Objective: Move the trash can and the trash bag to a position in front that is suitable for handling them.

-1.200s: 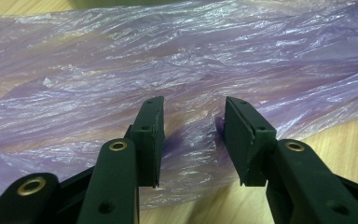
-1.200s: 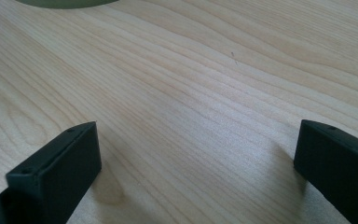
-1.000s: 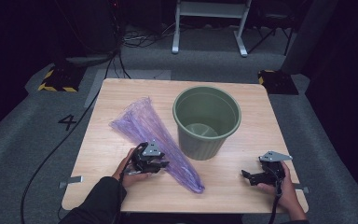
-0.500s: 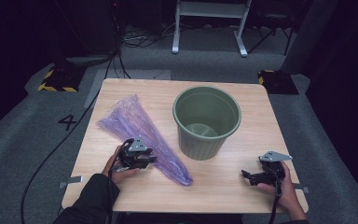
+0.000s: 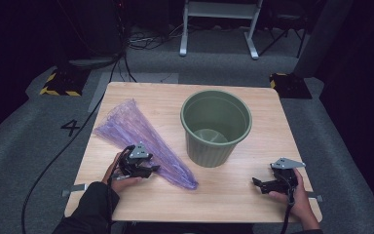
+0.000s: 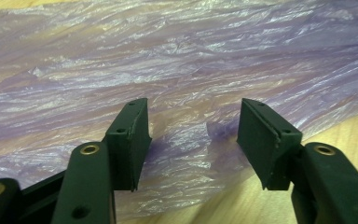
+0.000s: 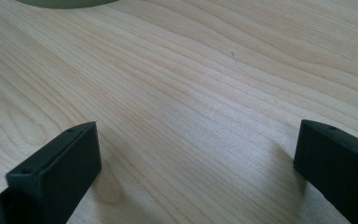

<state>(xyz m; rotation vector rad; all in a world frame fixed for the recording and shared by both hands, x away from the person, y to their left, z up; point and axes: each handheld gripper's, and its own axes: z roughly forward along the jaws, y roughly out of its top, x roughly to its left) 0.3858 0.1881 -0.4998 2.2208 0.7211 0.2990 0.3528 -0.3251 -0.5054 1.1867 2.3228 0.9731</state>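
Purple bag (image 5: 146, 141) dragged leftward, left gripper (image 6: 193, 135) fingers (image 6: 130, 140) apart — straddling its plastic

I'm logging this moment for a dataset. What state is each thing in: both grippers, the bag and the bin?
left gripper: open, jaws over the bag.
right gripper: open, low over bare table.
purple plastic bag: flat on the table, crinkled.
green bin: upright, nothing visible inside.
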